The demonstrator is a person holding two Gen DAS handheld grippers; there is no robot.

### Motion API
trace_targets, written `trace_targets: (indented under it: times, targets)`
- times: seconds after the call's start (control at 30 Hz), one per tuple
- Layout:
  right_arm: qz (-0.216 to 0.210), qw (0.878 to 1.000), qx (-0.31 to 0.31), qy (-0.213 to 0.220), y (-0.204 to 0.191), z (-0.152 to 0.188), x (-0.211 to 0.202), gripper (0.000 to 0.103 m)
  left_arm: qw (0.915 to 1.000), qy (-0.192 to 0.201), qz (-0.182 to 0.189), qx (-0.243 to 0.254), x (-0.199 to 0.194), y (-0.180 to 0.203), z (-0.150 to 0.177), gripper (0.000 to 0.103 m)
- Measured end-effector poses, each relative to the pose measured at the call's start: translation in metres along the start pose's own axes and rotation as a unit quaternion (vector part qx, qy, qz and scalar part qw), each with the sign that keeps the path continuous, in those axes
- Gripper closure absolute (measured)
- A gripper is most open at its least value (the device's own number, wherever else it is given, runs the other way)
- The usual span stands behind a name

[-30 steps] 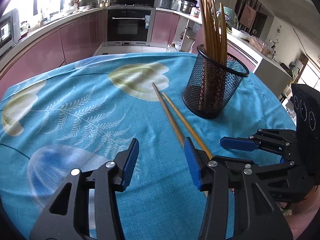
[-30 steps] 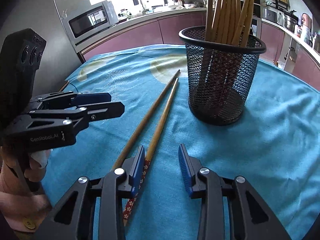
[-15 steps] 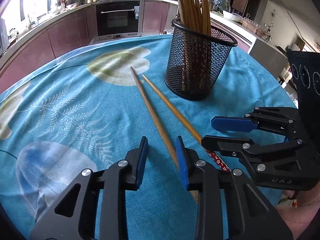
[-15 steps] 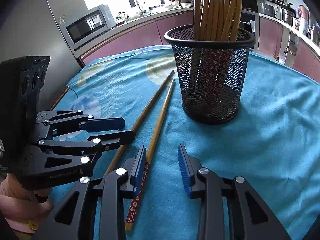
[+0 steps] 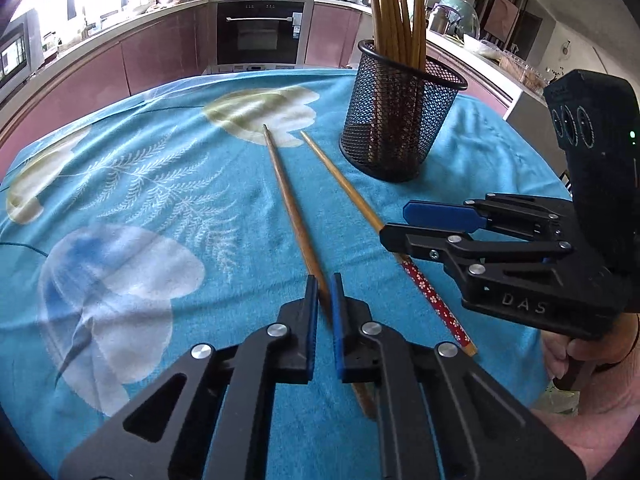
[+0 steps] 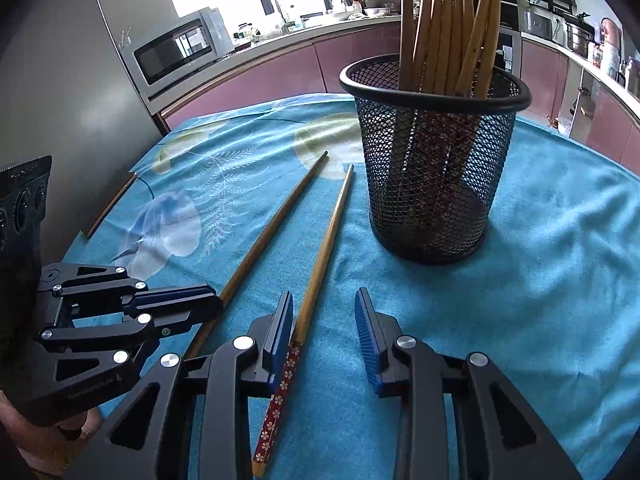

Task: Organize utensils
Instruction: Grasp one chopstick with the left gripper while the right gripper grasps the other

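Observation:
Two wooden chopsticks lie on the blue cloth beside a black mesh holder (image 5: 400,120) (image 6: 436,168) that holds several more. My left gripper (image 5: 324,292) (image 6: 212,304) is shut on the plain chopstick (image 5: 288,200) (image 6: 268,236) near its thick end. The chopstick still lies on the cloth. My right gripper (image 6: 324,316) (image 5: 400,220) is open, low over the chopstick with the red flowered end (image 6: 316,280) (image 5: 348,196), which runs just inside its left finger.
The table (image 5: 140,200) is covered by a blue cloth with fern and leaf prints. Its edges fall away at the right and the front. Kitchen counters, an oven and a microwave stand behind.
My left gripper has moved forward over the plain chopstick and closed on it. My right gripper has stayed open and come a little closer to the holder.

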State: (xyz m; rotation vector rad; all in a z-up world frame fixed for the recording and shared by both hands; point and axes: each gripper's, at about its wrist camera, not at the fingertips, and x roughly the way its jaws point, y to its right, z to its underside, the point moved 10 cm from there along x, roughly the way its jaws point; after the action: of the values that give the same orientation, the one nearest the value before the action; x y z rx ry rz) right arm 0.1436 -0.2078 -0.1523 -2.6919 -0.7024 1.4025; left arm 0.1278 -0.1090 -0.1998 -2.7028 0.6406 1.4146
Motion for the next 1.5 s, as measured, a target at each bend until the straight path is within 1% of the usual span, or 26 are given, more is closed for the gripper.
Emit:
trace_targets:
  times: [0.03,0.1,0.13,0.2,0.47,0.57,0.8,0.87,0.93,1.0,1.1,1.23,1.5]
  targets:
    - [0.002,1.0,-0.002,0.0,-0.001,-0.001,0.001,0.072,1.0,0.002,0.003,0.0,-0.001,0.0,-0.001,0.089]
    - [0.003,1.0,-0.006,0.001,-0.002,-0.005,0.004,0.073,0.9999,0.011,-0.008,0.007,-0.002,-0.003,-0.007,0.083]
    - [0.005,1.0,-0.006,0.001,-0.003,-0.007,0.007,0.073,0.9998,0.013,-0.009,0.007,-0.001,-0.004,-0.01,0.082]
    - [0.005,1.0,-0.007,0.0,-0.003,-0.01,0.01,0.077,0.9998,0.017,-0.011,0.01,0.001,-0.004,-0.017,0.082]
    - [0.014,1.0,-0.012,-0.003,-0.003,-0.02,0.021,0.078,0.9997,0.002,-0.017,0.016,0.026,-0.013,-0.035,0.082]
    - [0.018,1.0,-0.014,-0.004,-0.003,-0.023,0.025,0.079,0.9996,-0.003,-0.02,0.019,0.033,-0.016,-0.039,0.082]
    - [0.028,1.0,-0.012,-0.006,0.0,-0.03,0.031,0.09,0.9994,-0.005,-0.026,0.02,0.044,-0.018,-0.052,0.084]
    - [0.026,1.0,-0.007,-0.006,0.001,-0.03,0.031,0.094,0.9993,-0.005,-0.031,0.018,0.046,-0.019,-0.054,0.087]
    - [0.022,1.0,-0.004,-0.006,0.001,-0.029,0.03,0.096,0.9994,-0.005,-0.032,0.013,0.046,-0.019,-0.055,0.091]
    - [0.017,1.0,-0.001,-0.006,0.001,-0.028,0.03,0.097,0.9994,-0.003,-0.033,0.007,0.046,-0.02,-0.055,0.091]
    - [0.013,1.0,0.0,-0.005,0.0,-0.028,0.027,0.098,0.9994,0.0,-0.035,-0.001,0.044,-0.02,-0.055,0.092]
    - [0.007,1.0,0.001,0.0,-0.002,-0.027,0.021,0.098,0.9995,0.003,-0.03,-0.01,0.038,-0.02,-0.051,0.095]
    - [-0.018,1.0,0.0,0.015,-0.008,-0.029,0.002,0.097,0.9996,0.02,-0.013,-0.016,0.013,-0.021,-0.048,0.095]
